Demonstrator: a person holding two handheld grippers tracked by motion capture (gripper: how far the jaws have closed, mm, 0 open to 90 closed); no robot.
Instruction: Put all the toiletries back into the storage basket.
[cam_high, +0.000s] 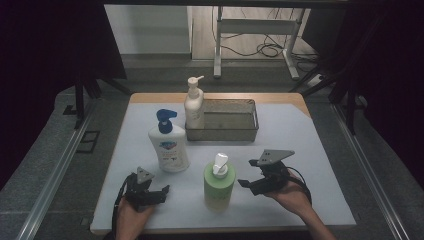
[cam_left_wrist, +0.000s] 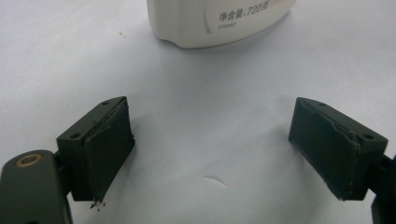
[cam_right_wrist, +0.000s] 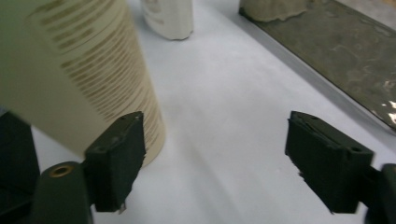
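Green bottle (cam_high: 219, 186) upright on bench (cam_high: 305, 150), well in front of metal tray (cam_high: 227, 131). Right claw (cam_high: 246, 184) wide, empty, just beside bottle, prob. lining up a grab. Left claw (cam_high: 165, 190) wide, idle.

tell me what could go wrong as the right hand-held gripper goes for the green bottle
The right hand-held gripper is open beside the tall green bottle; one jaw sits close to its wall, so a sideways nudge might tip it. If it falls left, it could hit the white bottle with the blue pump standing near it.
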